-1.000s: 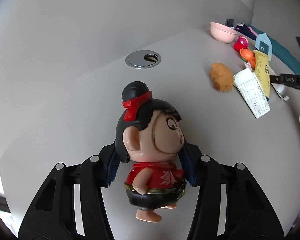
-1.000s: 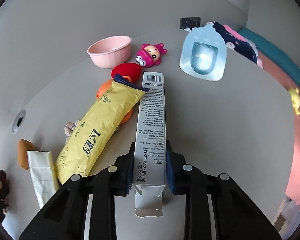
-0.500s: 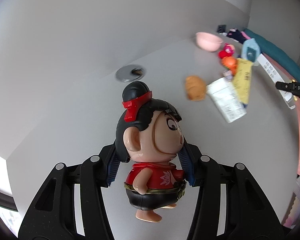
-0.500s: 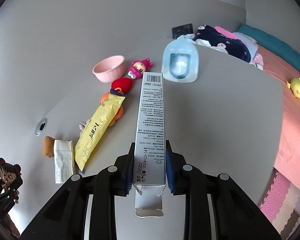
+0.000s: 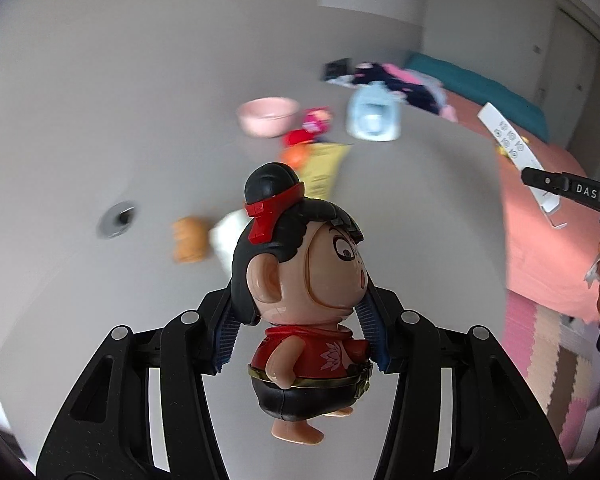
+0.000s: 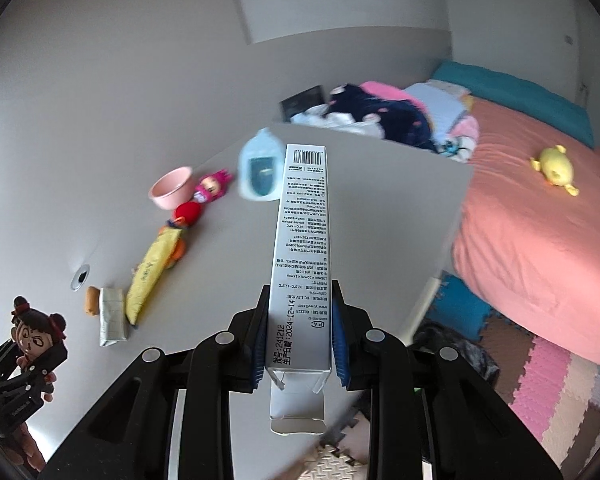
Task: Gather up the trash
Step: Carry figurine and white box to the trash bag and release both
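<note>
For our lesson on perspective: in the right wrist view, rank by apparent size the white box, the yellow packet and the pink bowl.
1. white box, largest, though it is nearest the camera
2. yellow packet
3. pink bowl, smallest, and farthest away

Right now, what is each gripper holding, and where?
Left gripper: toy figure, gripped at its head. Right gripper: white carton, gripped near its open end.

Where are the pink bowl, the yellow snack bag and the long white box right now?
pink bowl (image 6: 171, 189), right wrist view, on its rim.
yellow snack bag (image 6: 150, 276), right wrist view, mid-body of the wrapper.
long white box (image 6: 302, 248), right wrist view, on its printed face above the pads.
</note>
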Motion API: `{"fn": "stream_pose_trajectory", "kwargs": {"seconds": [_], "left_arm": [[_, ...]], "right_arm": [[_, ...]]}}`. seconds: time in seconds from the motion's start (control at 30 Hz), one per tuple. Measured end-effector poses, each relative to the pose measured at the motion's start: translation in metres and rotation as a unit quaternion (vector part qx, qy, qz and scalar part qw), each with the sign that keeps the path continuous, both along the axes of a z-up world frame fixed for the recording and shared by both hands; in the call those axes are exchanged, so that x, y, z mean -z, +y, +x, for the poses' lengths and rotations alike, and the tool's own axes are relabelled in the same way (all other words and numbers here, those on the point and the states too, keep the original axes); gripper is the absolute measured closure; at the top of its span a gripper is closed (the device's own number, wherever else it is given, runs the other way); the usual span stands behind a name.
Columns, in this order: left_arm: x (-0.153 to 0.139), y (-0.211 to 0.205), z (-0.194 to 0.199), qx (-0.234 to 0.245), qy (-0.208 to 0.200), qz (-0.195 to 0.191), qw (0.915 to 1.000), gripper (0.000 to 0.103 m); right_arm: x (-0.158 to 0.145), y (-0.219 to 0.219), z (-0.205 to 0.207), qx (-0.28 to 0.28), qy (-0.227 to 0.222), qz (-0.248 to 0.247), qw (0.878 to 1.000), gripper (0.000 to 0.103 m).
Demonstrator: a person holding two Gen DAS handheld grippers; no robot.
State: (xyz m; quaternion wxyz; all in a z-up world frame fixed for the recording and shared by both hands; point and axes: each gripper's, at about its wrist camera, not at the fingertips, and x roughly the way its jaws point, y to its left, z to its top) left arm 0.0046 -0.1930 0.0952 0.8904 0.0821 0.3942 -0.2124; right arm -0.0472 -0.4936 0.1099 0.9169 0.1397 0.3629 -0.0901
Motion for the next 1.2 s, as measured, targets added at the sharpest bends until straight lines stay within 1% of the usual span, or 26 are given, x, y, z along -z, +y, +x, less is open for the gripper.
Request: {"fn": "stream_pose_trajectory", "kwargs": {"seconds": [0.17,0.3,0.5,0.7,0.9,1.13,1.2], "left_arm": [[-0.002,-0.065,-0.009,0.06,0.003,-0.01,0.9982,0.052],[-0.003,-0.11,-0.022,0.104,0.007,-0.017,0.9944,0.052],[0.001,-0.175,-0.036,0.169,0.025,-0.025,0.9851,0.052],[0.007,-0.235,-0.057,0.225,0.04,-0.025,0.9733,0.052],[0.017,-0.277,-0.067,0.256,0.056,-0.018,0.965,0.052],[0.036,-0.311,-0.073,0.279,0.079,-0.007,0.9571,0.052],[0.04,-0.319,-0.073,0.283,0.085,-0.005,0.9552,0.051]], "right_arm": [[-0.005,-0.046,-0.034,0.044,-0.003,-0.006,0.999,0.075],[-0.006,-0.076,-0.057,0.075,-0.001,-0.007,0.997,0.074],[-0.001,-0.114,-0.085,0.111,0.002,-0.005,0.994,0.075],[0.007,-0.144,-0.103,0.136,0.007,0.002,0.991,0.075],[0.016,-0.17,-0.114,0.152,0.013,0.011,0.988,0.075],[0.03,-0.189,-0.116,0.159,0.022,0.026,0.987,0.075],[0.036,-0.191,-0.114,0.156,0.027,0.038,0.987,0.074]]}}
